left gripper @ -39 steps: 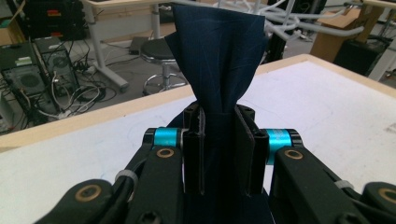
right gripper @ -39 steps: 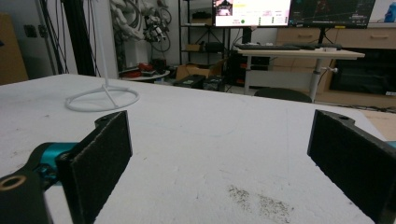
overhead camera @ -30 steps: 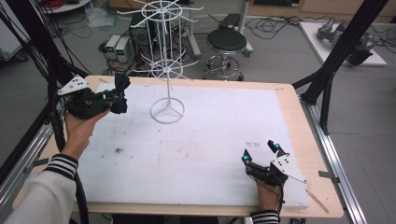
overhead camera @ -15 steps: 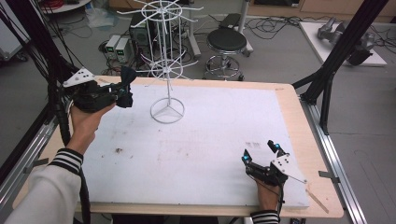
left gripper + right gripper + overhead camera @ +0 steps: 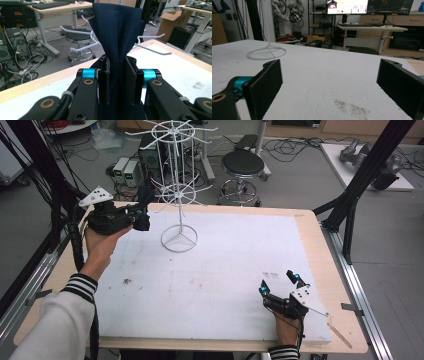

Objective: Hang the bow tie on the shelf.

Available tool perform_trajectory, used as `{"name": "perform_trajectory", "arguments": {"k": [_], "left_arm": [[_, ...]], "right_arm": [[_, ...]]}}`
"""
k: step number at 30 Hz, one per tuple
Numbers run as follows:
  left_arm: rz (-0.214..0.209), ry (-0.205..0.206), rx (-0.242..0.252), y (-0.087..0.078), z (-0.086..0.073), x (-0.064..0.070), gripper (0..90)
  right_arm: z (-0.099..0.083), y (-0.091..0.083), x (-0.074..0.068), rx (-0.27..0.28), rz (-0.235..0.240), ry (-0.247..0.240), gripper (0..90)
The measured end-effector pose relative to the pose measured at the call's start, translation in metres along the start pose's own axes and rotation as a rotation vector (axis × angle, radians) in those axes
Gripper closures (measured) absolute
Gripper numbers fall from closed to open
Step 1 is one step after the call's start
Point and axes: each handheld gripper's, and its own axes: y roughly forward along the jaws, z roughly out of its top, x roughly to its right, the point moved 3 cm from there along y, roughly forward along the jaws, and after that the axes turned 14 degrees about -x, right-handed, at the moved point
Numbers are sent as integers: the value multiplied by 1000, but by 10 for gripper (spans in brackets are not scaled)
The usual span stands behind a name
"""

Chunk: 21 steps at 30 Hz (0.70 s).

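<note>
While left tongs clench dark navy folded cloth upright | white wire hook rack just beyond | right tongs released, far across desk

**Workshop surroundings of the table**

A wooden table topped with a white foam sheet stands on a grey floor strewn with cables. Beyond its far edge is a round black stool on a chrome base, with small electronic boxes to the left. Black frame struts rise at the right. The right gripper view shows a desk carrying lit monitors, with shelving beside it.
</note>
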Motion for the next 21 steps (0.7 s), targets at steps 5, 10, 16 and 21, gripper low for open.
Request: {"name": "perform_trajectory", "arguments": {"k": [5,10,16,21], "left_arm": [[-3,19,-14,5,3,5,746],[-5,28,-21,8,7,8,746],[-5,37,-24,11,14,13,746],[-7,43,-26,14,18,17,746]], "right_arm": [[0,0,0,2,1,-1,55],[0,0,0,0,2,1,55],[0,0,0,-1,2,2,55],[0,0,0,-1,3,3,55]]}}
